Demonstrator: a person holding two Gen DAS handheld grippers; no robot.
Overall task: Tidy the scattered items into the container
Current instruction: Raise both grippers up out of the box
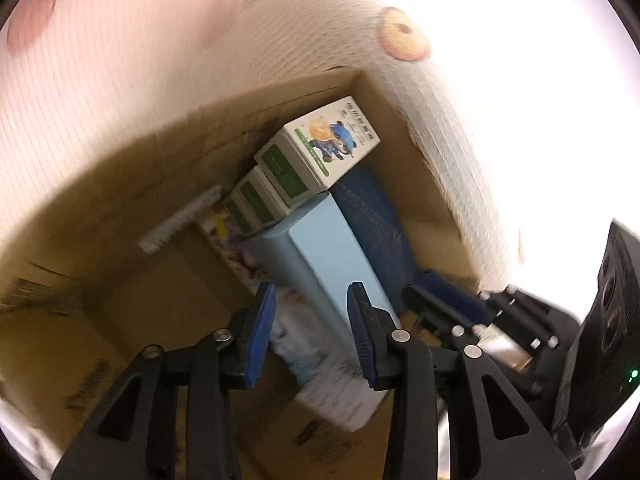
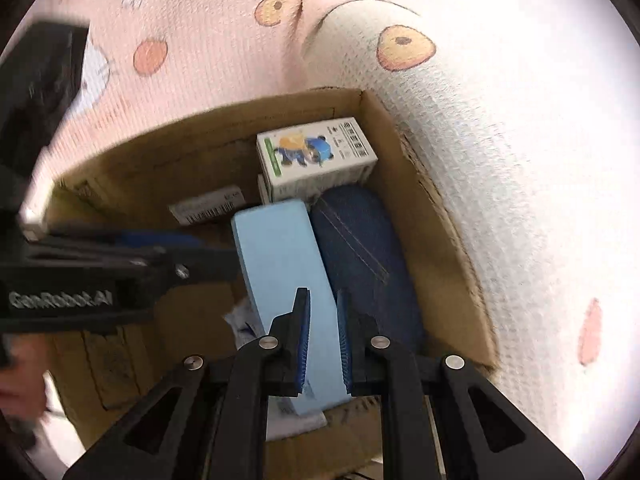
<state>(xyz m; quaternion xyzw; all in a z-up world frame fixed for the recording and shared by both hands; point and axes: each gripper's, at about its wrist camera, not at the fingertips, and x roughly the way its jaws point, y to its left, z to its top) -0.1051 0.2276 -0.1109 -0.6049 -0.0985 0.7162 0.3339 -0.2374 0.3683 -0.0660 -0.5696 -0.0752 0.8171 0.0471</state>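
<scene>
1. Two grippers hang over the cardboard box (image 2: pixel 192 160), which sits on a pink and white patterned cloth (image 2: pixel 500 160). Both views are blurred, so fine contact is hard to read.
2. Already inside the box: a long light blue box (image 2: pixel 280 264) lying slanted, a dark blue pouch (image 2: pixel 360 248) just beside it against the right wall, a white carton with a cartoon bear (image 2: pixel 316 152) at the far corner, and some flat printed packets (image 1: pixel 320 376) underneath.
3. The left gripper (image 1: pixel 312 332) has its jaws spread, with the near end of the light blue box showing between the pads. In its own view the pads do not seem to press on it, so I judge the box released.
4. The right gripper (image 2: pixel 322 344) has its pads drawn close together. The light blue box shows through the narrow gap, but it looks to lie below the pads, not pinched. No scattered item is visible in either gripper.
5. To do this step well, lift the left gripper straight up with the jaws spread, so a pad does not catch the box edge and tip it.
6. Keep the two grippers apart, since they crowd the same corner.
7. Check that the light blue box settles flat before fetching anything else.
</scene>
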